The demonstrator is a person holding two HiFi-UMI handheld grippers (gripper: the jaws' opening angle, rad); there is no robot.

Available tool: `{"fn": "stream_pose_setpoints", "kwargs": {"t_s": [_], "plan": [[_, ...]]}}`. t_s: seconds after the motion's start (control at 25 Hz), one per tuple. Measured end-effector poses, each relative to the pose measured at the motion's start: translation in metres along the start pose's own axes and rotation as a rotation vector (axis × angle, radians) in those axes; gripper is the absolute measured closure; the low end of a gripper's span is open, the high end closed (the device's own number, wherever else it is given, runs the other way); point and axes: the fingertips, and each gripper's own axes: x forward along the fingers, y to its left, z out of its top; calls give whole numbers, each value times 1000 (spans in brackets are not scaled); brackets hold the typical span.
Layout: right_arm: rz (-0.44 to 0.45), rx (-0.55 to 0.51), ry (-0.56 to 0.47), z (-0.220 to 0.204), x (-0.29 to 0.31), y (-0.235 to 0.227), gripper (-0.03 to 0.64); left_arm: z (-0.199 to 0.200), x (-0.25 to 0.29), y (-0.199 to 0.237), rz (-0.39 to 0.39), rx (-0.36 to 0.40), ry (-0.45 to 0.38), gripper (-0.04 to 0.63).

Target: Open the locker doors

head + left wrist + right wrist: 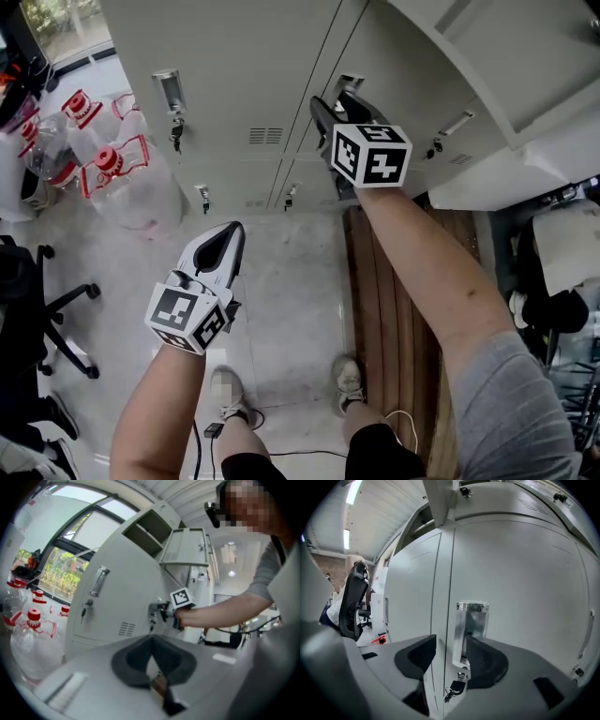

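A bank of light grey lockers point(234, 56) stands ahead. My right gripper point(336, 98) is up against the middle door's chrome handle point(349, 82). In the right gripper view its jaws point(452, 648) stand open, astride the door's left edge and the handle point(472, 620), with the right finger point(487, 660) in front of the handle's lower part. A bunch of keys point(454, 688) hangs from the lock just below. That door is closed. My left gripper point(234, 232) hangs low over the floor, shut and empty, its pads point(140, 656) meeting. The left door's handle point(167, 89) and key point(175, 134) are untouched.
Large water bottles with red caps point(112, 178) stand at the left by the lockers. A black office chair point(37, 300) is at the near left. A slatted wooden bench point(384, 309) runs under my right arm. An open upper locker door point(525, 75) juts out at the top right.
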Motion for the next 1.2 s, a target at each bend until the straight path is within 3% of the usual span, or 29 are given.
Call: {"fn": "stream_pose_setpoints", "kwargs": {"t_s": [0.08,0.28,0.68,0.88,1.2], "plan": [[-17,52,-6,2,2,-4,449,2,-2,2,5,-4,-3,591],[45,75,-6,-5,-10,9,460,3,-4,-2,4,-3,-5,591],[202,-9,-23,-37,-132,17,480,-10,15,-49,-67,24,38,591],[213,-35,13,-63,-204,-14,480,-17,39,-79,-101,25,58,591],[134,-85,123,-110,-277,-98,472,-20,81,-121,-153,42,83,591]]}}
